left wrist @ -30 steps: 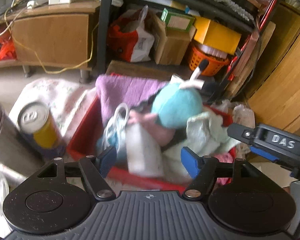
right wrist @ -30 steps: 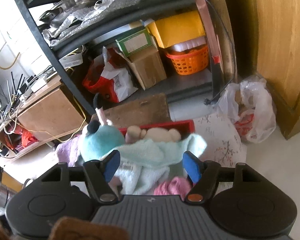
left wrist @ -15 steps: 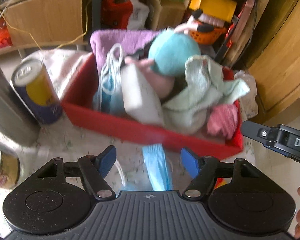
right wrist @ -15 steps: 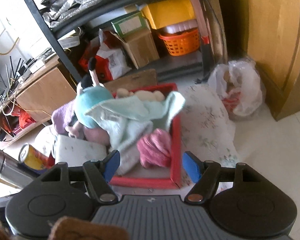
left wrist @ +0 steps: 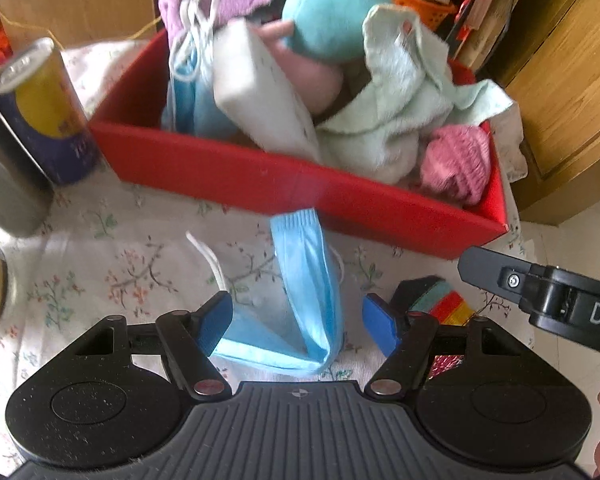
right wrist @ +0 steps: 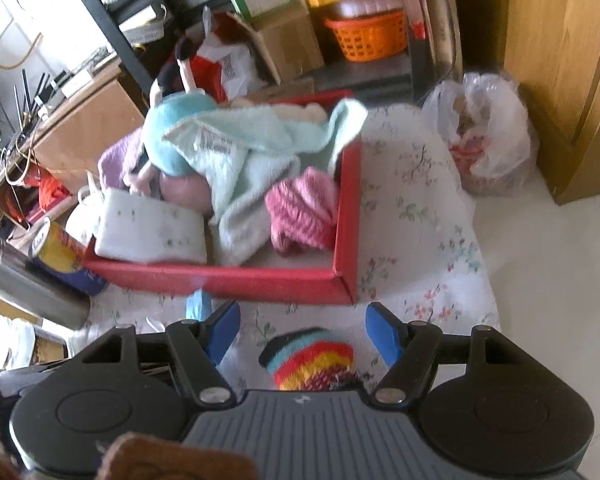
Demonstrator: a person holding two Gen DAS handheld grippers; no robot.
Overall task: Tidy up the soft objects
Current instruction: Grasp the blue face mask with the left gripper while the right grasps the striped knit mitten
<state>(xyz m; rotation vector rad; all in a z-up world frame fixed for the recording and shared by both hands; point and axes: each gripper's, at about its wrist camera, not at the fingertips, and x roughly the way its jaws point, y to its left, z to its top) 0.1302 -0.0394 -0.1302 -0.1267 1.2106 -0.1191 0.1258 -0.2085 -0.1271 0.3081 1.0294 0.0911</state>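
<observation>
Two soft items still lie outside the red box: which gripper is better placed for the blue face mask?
Left. The left gripper, open, frames the blue face mask; the right gripper frames the striped knit item instead.

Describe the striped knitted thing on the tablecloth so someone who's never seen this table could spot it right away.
Find the red box heaped with soft things on the flowered tablecloth. On the bare cloth just outside the box's near wall lies a small knitted hat, close to a blue face mask. Unlike the plain pink knit in the box, it has black, teal, red and yellow stripes.
</observation>
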